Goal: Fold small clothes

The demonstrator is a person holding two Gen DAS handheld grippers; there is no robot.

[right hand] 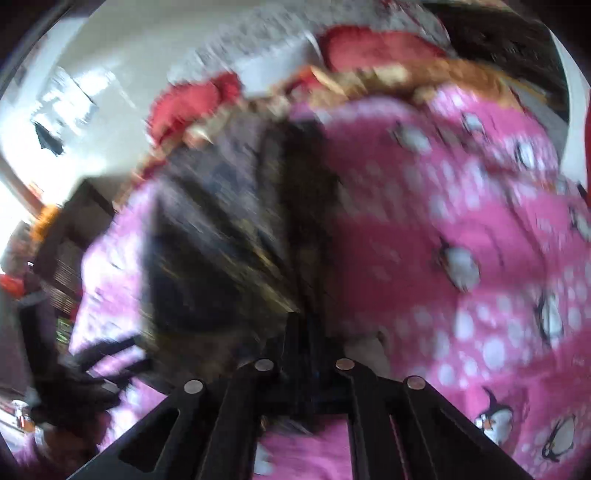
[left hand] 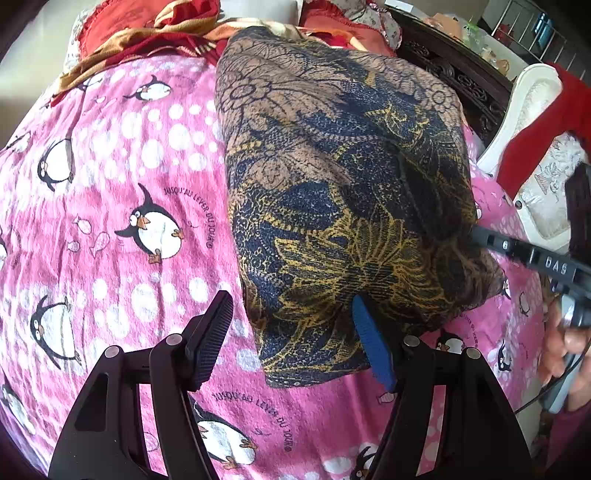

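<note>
A dark blue, brown and gold patterned garment point(left hand: 332, 192) lies on a pink penguin bedsheet point(left hand: 122, 177). My left gripper point(left hand: 291, 306) stands open over the garment's near corner. Its black finger point(left hand: 210, 339) is over the sheet and its blue finger point(left hand: 369, 343) is against the cloth's edge. My right gripper point(left hand: 476, 234) comes in from the right with its tip at the garment's right edge. The right wrist view is blurred. There the right gripper point(right hand: 301, 321) has its fingers pressed together, with the garment point(right hand: 221, 240) running up to them.
Red and gold cloths point(left hand: 147, 33) are heaped at the far end of the bed. Dark carved wooden furniture point(left hand: 454, 70) and a white frame with a red cloth point(left hand: 532, 110) stand at the right. A person's hand point(left hand: 565, 343) holds the right gripper.
</note>
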